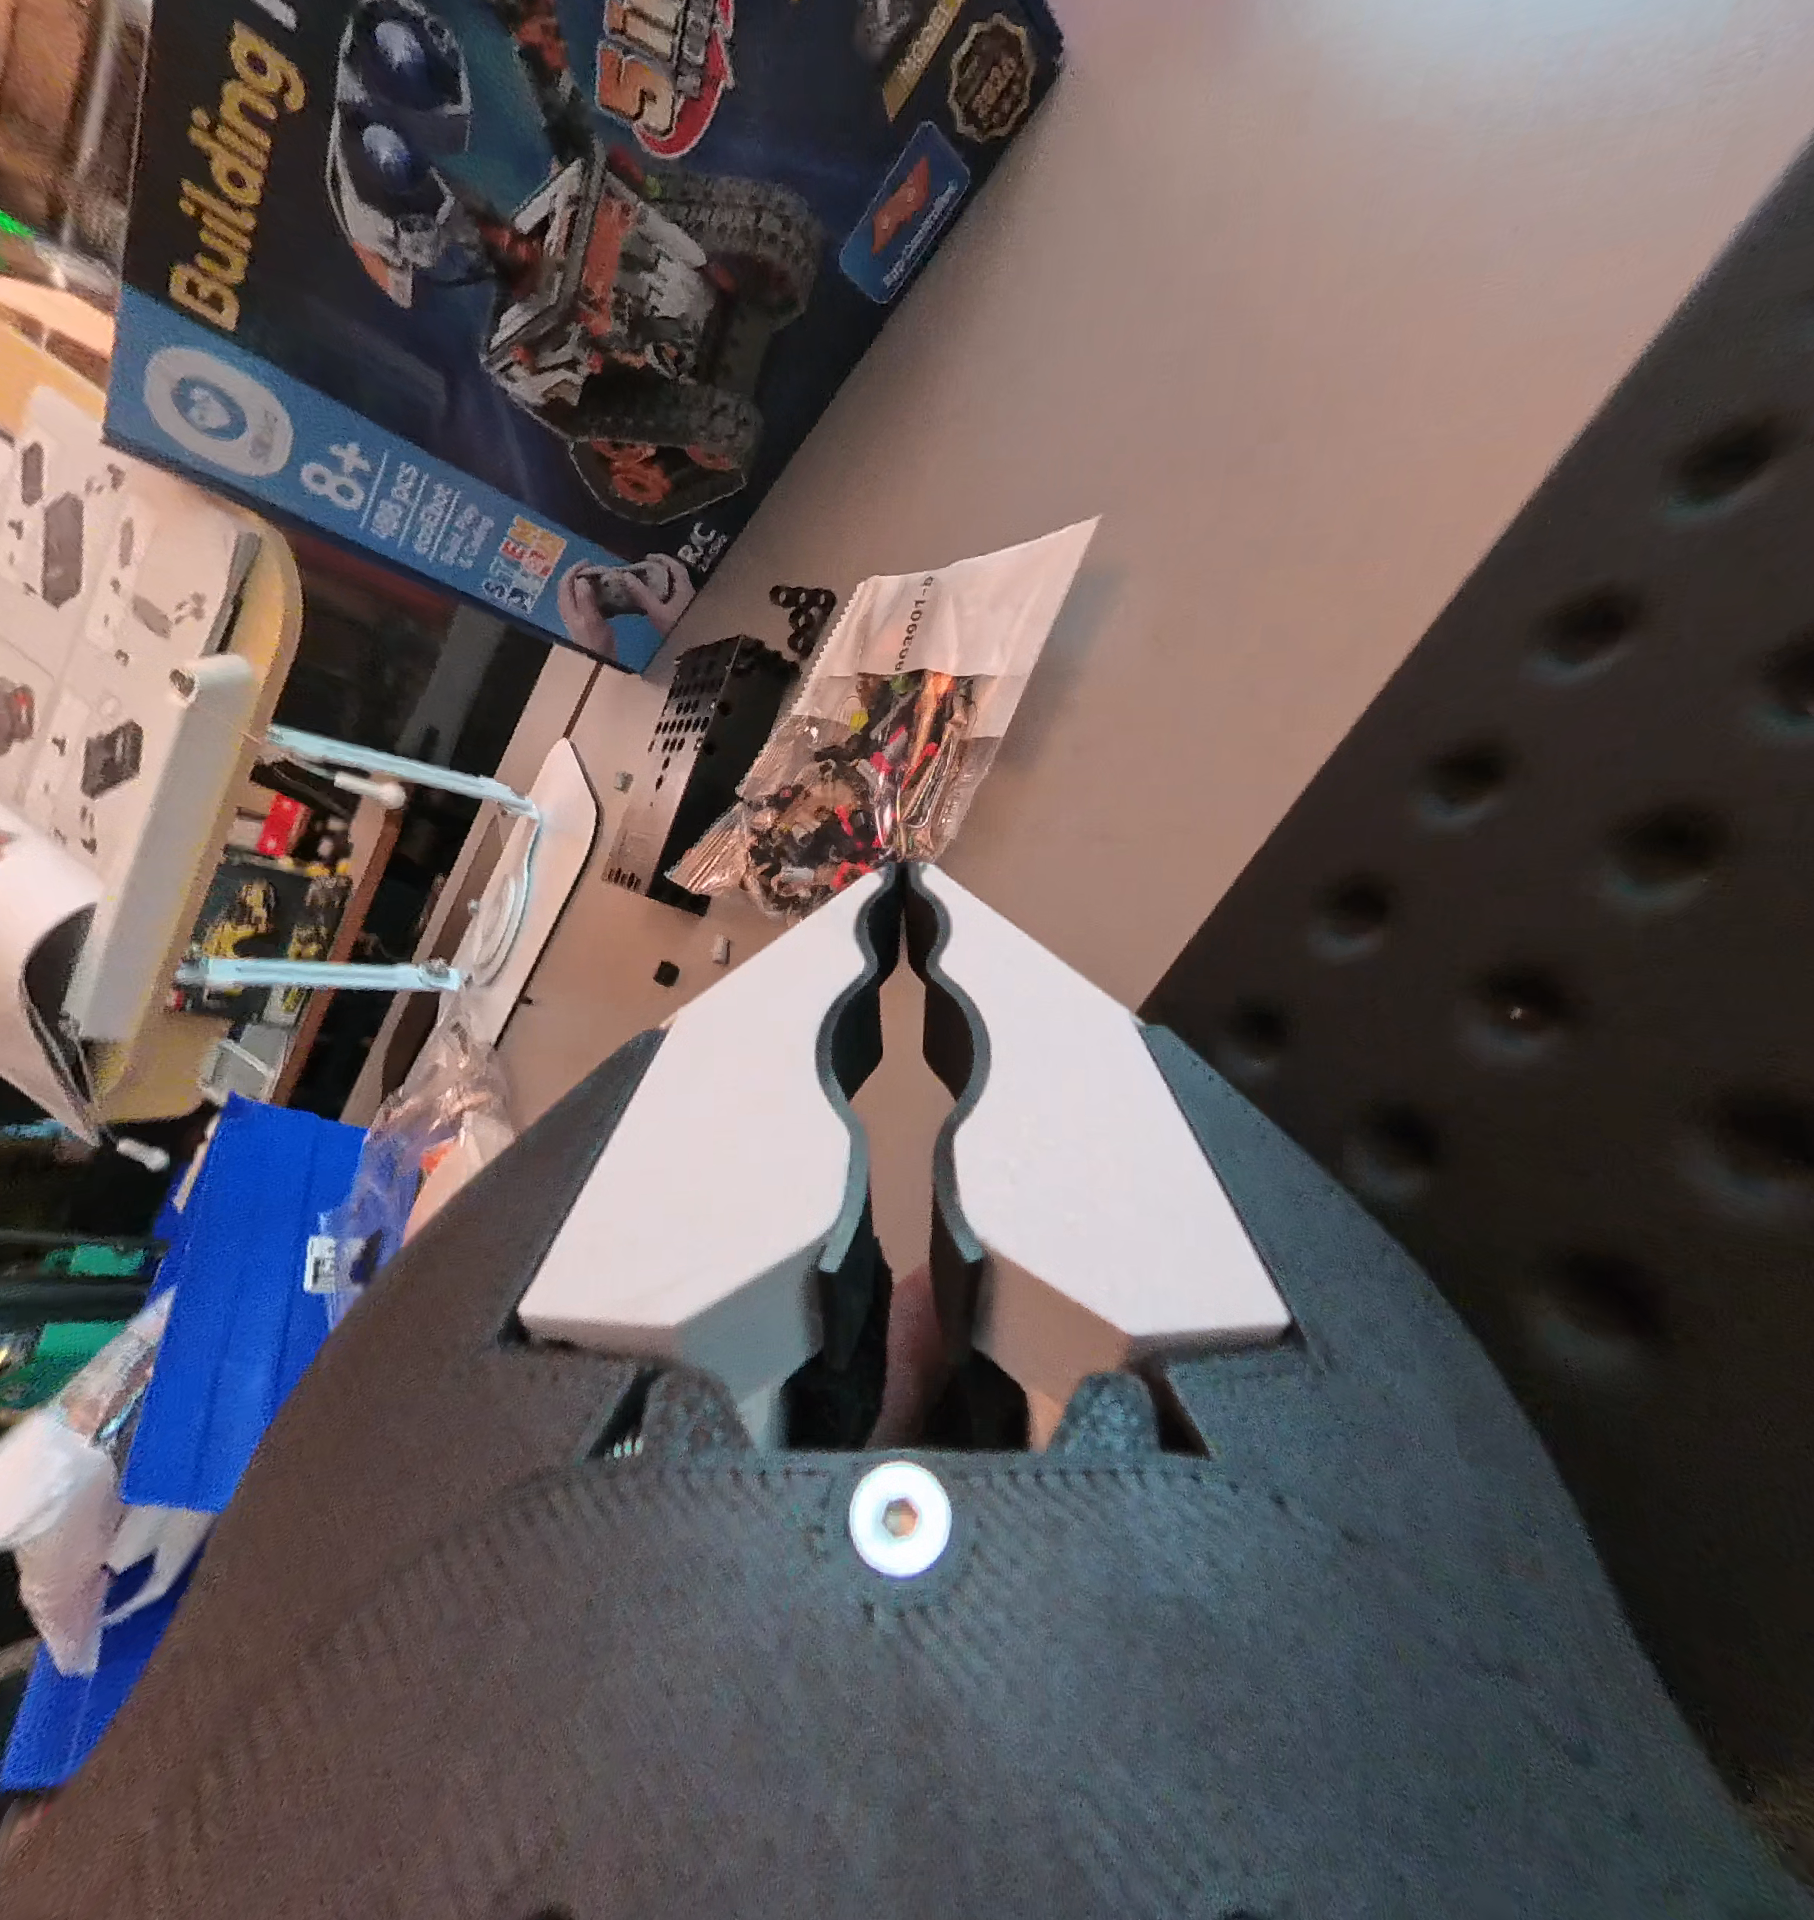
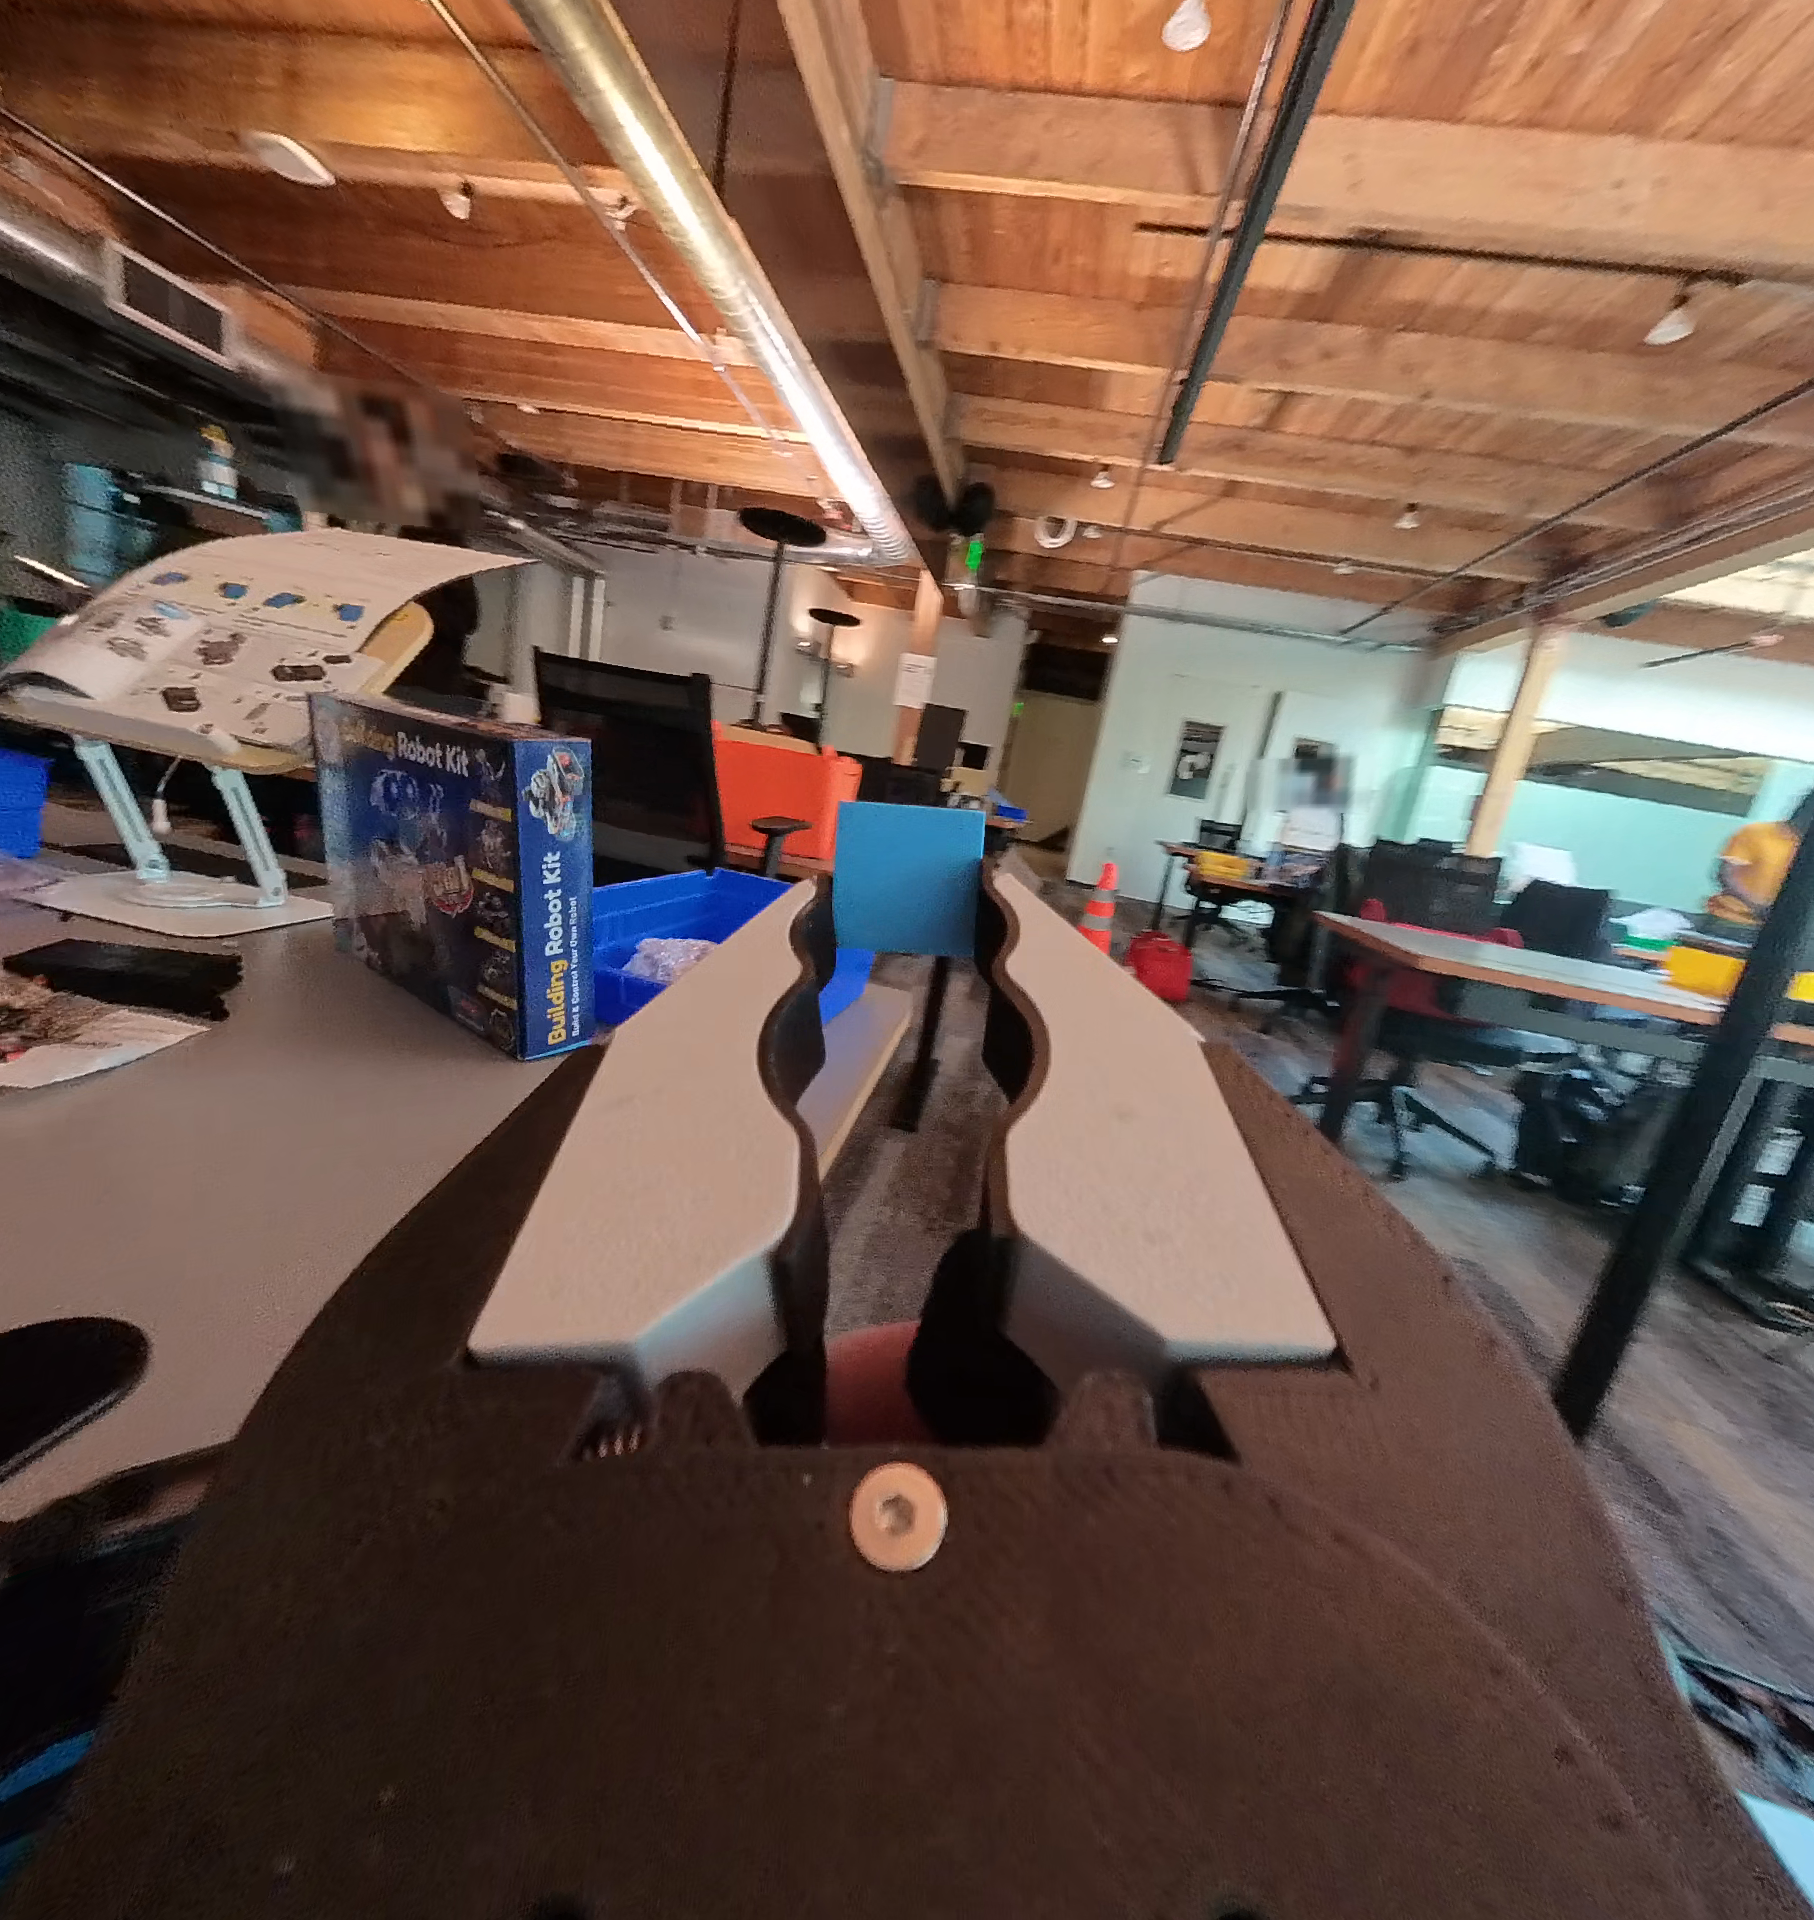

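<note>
My left gripper is shut, its tips together right at the near corner of a clear plastic bag of small black and red parts lying on the grey table. I cannot tell whether the tips pinch the bag's edge. My right gripper is shut on a flat blue square piece, held upright between the fingertips, in the air beyond the table's edge.
A building-kit box stands on the table. A black perforated part lies by the bag. An open manual rests on a white stand. Blue bins sit behind. A dark perforated panel is close on the right. The left gripper's tips are roughly 60 cm from the right gripper's.
</note>
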Tool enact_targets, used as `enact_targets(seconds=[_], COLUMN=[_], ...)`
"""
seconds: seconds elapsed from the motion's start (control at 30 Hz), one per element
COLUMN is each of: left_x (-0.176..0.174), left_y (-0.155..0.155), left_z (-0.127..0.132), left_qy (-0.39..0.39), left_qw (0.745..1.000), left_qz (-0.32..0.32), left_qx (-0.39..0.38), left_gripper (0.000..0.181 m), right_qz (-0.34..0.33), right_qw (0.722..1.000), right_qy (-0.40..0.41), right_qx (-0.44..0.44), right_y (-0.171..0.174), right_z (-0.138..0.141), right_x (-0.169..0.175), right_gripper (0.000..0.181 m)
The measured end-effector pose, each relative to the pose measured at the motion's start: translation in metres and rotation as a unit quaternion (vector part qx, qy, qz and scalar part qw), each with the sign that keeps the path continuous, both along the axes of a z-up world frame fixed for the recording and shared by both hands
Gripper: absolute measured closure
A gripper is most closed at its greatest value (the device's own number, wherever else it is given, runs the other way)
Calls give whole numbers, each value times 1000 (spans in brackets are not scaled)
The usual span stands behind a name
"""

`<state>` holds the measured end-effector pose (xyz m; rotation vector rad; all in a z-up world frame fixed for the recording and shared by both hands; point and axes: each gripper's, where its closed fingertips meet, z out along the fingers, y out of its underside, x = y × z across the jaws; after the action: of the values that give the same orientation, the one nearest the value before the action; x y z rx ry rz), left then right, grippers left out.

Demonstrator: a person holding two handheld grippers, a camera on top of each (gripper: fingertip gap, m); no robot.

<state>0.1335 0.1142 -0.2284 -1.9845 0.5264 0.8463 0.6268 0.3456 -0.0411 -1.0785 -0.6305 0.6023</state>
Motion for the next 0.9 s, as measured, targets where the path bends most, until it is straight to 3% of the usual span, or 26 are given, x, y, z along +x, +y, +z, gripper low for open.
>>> enact_targets(seconds=[0.2, 0.4, 0.63, 0.9], left_x=[17, -26, -85, -89], left_y=[-16, -68, -119, -119], left_z=[14, 24, 26, 22], left_qy=[-14, -10, -45, -39], left_qw=[995, 994, 996, 997], left_qz=[-89, -84, -41, -54], left_qx=[45, 70, 70, 37], left_gripper=[181, 181, 181, 181], right_qz=[-60, -41, 34, 140], right_qw=[998, 997, 996, 987], right_qy=[-1, -31, -76, -81], right_qx=[30, 51, 45, -12], right_y=[-128, -226, -269, -277], right_z=[33, 36, 11, -22], right_x=[-5, -65, -144, -215], right_gripper=[156, 156, 156, 155])
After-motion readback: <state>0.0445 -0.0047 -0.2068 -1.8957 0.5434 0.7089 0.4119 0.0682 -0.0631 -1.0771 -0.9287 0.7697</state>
